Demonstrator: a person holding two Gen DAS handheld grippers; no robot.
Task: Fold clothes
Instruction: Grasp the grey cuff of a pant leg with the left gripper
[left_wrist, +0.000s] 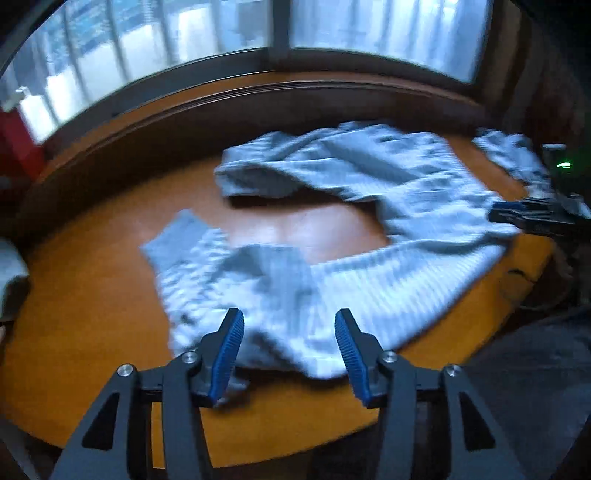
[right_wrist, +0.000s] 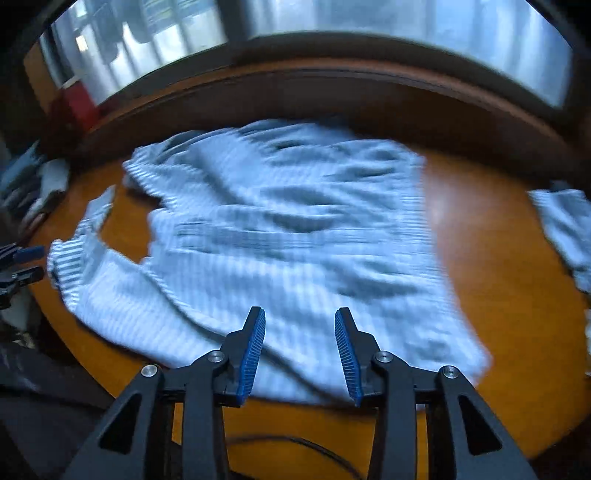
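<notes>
A light blue ribbed sweater (left_wrist: 369, 221) lies spread and rumpled on the orange wooden table (left_wrist: 81, 314). In the left wrist view one sleeve bends toward me. My left gripper (left_wrist: 289, 325) is open above that sleeve's near edge, holding nothing. In the right wrist view the sweater's body (right_wrist: 295, 240) fills the middle of the table (right_wrist: 498, 295). My right gripper (right_wrist: 300, 323) is open just above the sweater's near hem, empty. The right gripper also shows at the right edge of the left wrist view (left_wrist: 532, 216). The left gripper shows at the left edge of the right wrist view (right_wrist: 22, 264).
A window with a dark wooden sill (left_wrist: 258, 96) runs behind the table. A second pale blue cloth (right_wrist: 565, 229) lies at the table's right edge. A red object (left_wrist: 14, 144) stands far left. Folded items (right_wrist: 33, 192) sit at the left.
</notes>
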